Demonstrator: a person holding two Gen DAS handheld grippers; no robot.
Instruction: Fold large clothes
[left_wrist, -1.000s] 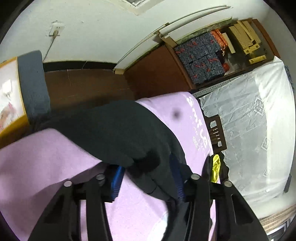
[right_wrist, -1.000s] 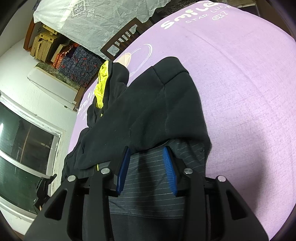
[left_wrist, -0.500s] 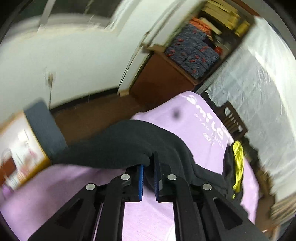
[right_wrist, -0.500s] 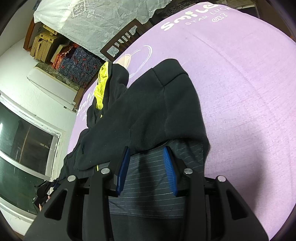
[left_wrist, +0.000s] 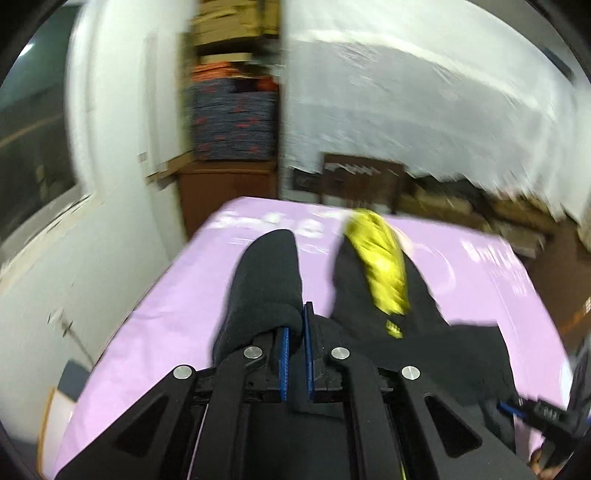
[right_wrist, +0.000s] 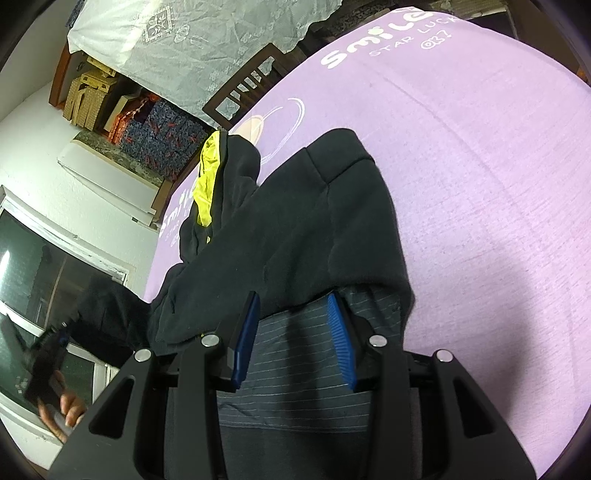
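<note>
One black hoodie (right_wrist: 295, 229) with a yellow hood lining (right_wrist: 207, 184) lies spread on a table covered by one lilac cloth (right_wrist: 480, 184) printed with white lettering. Two pairs of tongs work on it, one in each of the person's hands.

The left tongs (left_wrist: 295, 325) are pressed together, pinching one black sleeve (left_wrist: 264, 288) of the hoodie; the sleeve rises from between the blue pads and stretches ahead of them. Just to the right of these tongs, the hood lies open with its yellow lining (left_wrist: 380, 266) facing up. This view is blurred.

The right tongs (right_wrist: 293, 306) stand partly spread over the hoodie's hem, one blue pad (right_wrist: 245, 332) at each side of a band of dark pinstriped lining (right_wrist: 295, 354). Whether the pads press the fabric cannot be told. The hoodie's body runs ahead of these tongs, the hood at its far left end.

To the far left of the right tongs, the person's hand (right_wrist: 62, 410) shows holding the other tool. Beyond the table stand one dark wooden chair (right_wrist: 243, 88) and one white lace-covered surface (right_wrist: 192, 40).
</note>
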